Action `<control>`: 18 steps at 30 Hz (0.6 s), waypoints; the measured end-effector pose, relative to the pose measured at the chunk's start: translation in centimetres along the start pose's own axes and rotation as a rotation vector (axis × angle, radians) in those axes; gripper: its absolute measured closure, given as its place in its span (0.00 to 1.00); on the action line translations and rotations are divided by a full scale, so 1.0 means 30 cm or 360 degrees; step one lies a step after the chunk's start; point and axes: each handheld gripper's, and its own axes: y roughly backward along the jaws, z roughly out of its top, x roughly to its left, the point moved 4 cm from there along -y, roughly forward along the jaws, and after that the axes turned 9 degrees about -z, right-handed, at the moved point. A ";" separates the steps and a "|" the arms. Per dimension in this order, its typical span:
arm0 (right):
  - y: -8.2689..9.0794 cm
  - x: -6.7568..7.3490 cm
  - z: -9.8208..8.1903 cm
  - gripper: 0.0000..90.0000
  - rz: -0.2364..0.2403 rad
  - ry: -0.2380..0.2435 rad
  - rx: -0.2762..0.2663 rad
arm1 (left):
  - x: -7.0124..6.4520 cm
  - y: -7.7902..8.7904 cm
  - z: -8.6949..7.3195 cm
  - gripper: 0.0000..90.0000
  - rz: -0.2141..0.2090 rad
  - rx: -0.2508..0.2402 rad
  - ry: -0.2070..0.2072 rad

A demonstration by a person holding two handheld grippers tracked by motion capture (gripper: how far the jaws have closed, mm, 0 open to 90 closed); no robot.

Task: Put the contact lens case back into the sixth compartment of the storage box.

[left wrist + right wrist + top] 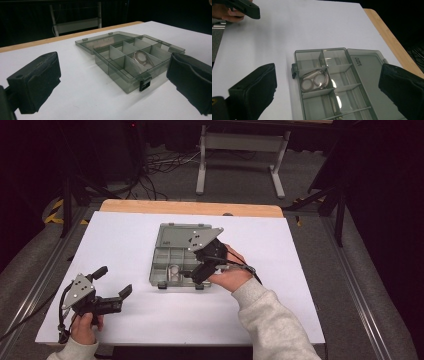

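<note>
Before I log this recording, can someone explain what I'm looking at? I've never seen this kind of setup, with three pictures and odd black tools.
A person sits at a white table holding a hand-operated two-jaw gripper in each hand. The high view looks down from above the person. The other two pictures come from cameras riding on each gripper, looking out between its black jaws.

On the table lies a smoky clear plastic compartment box, lid folded open flat behind it. One compartment holds a pair of round-lensed glasses.

The left gripper rests aside, jaws open, holding nothing. The right gripper hovers over the box, jaws wide open above the glasses, also holding nothing.
</note>
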 end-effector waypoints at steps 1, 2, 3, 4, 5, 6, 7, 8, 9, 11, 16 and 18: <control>0.000 0.000 0.000 0.03 0.0000 0.0000 0.0000 | 0.000 0.000 0.000 0.00 0.0000 0.0003 -0.0001; 0.012 -0.001 -0.005 0.03 -0.0009 -0.0010 -0.0009 | 0.000 0.000 0.000 0.00 0.0001 0.0001 0.0002; 0.028 -0.003 -0.011 0.03 -0.0016 -0.0023 -0.0023 | 0.000 -0.001 -0.001 0.00 0.0000 0.0001 0.0002; 0.038 -0.003 -0.015 0.03 -0.0021 -0.0033 -0.0033 | 0.000 -0.001 -0.001 0.00 0.0001 0.0001 0.0002; 0.062 -0.005 -0.024 0.03 -0.0033 -0.0052 -0.0055 | 0.000 -0.001 -0.001 0.00 0.0001 0.0001 0.0003; 0.071 -0.006 -0.028 0.03 -0.0038 -0.0057 -0.0061 | 0.000 -0.001 -0.001 0.00 0.0001 0.0001 0.0003; 0.085 -0.006 -0.035 0.03 -0.0047 -0.0073 -0.0068 | 0.000 -0.001 -0.001 0.00 0.0001 0.0002 0.0001; 0.093 -0.007 -0.040 0.03 -0.0056 -0.0079 -0.0071 | 0.000 -0.001 -0.001 0.00 0.0001 0.0002 0.0001; 0.093 -0.007 -0.040 0.03 -0.0056 -0.0079 -0.0071 | 0.000 -0.001 -0.001 0.00 0.0001 0.0001 0.0003; 0.124 -0.011 -0.064 0.03 -0.0082 -0.0108 -0.0085 | 0.000 -0.001 -0.001 0.00 0.0003 0.0000 0.0003; 0.161 -0.014 -0.104 0.03 -0.0115 -0.0161 -0.0114 | 0.000 -0.001 -0.001 0.00 0.0005 0.0000 0.0003; 0.174 -0.011 -0.126 0.03 -0.0129 -0.0188 -0.0124 | 0.000 -0.001 -0.001 0.00 0.0004 0.0000 0.0003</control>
